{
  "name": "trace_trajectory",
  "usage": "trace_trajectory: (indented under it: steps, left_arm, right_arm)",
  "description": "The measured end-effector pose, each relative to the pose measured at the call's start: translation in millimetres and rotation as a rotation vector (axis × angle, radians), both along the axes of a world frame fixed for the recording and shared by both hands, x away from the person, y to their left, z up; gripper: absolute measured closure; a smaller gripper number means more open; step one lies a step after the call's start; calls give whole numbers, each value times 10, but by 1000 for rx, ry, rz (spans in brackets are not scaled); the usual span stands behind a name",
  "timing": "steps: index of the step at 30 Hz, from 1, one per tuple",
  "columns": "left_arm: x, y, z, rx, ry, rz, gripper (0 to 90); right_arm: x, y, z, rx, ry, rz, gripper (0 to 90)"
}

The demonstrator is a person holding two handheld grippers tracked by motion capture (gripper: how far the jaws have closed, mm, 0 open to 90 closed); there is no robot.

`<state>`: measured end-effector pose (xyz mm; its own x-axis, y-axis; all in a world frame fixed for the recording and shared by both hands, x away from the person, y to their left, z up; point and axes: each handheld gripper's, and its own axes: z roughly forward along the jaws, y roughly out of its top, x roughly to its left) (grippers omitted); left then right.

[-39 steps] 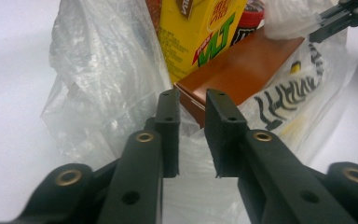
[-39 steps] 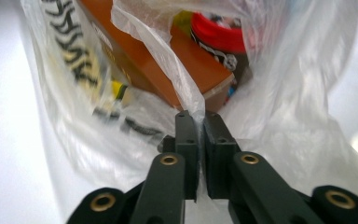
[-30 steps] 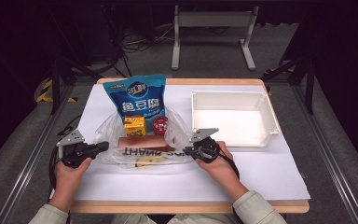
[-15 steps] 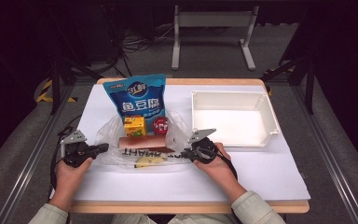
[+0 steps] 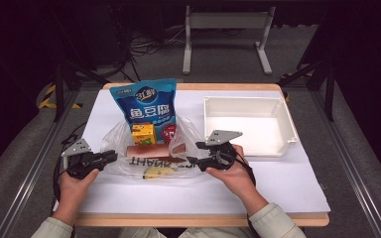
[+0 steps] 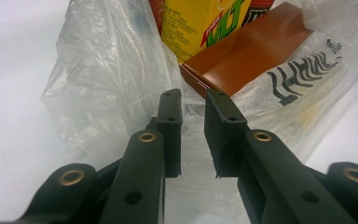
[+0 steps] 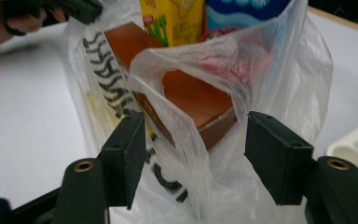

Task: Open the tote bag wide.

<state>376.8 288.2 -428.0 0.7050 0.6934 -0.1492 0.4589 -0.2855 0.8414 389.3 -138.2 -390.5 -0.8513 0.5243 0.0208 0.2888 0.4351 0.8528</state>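
Note:
A clear plastic bag (image 5: 186, 131) lies mid-table holding a blue snack pack (image 5: 146, 101), a yellow juice box (image 5: 142, 134) and a brown box (image 5: 151, 148). My left gripper (image 5: 110, 156) is at the bag's left edge. Its jaws (image 6: 193, 100) stand open by a narrow gap with bag film (image 6: 102, 84) around them, just short of the brown box (image 6: 247, 56) and juice box (image 6: 200, 23). My right gripper (image 5: 196, 152) is at the bag's right side, wide open (image 7: 198, 123). It straddles a raised fold of the bag (image 7: 279, 70) and a corner of the brown box (image 7: 191, 98).
An empty white tray (image 5: 287, 124) sits to the right of the bag, close behind my right hand. The white table (image 5: 278, 183) has free room in front and at the far right. The other hand and its gripper (image 7: 74, 9) appear beyond the bag.
My right gripper has edged slightly left into the bag's right side. The left gripper has hardly moved.

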Motion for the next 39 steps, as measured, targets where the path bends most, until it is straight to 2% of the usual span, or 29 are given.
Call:
trace_trajectory:
  steps: [6, 9, 14, 21, 25, 32, 39]
  left_arm:
    - [-8, 1, 4, -1, -2, -4, 753]
    - [-9, 0, 3, -1, -2, -7, 753]
    - [-9, 6, 1, -5, -1, -7, 752]
    - [-5, 7, -2, -5, 0, -12, 753]
    - [-3, 3, -4, -4, 3, -14, 753]
    - [2, 9, -10, -6, 9, -15, 753]
    - [1, 14, -9, -6, 11, -18, 753]
  right_arm:
    - [7, 121, 121, 35, -30, 28, 324]
    - [38, 211, 179, 42, 6, 35, 279]
    - [109, 348, 209, 41, -3, 30, 200]
    - [200, 503, 163, -1, -28, 12, 70]
    - [242, 562, 134, 4, -24, 2, 44]
    - [276, 637, 56, -7, -19, -18, 25]
    - [316, 700, -57, -53, -18, -65, 47]
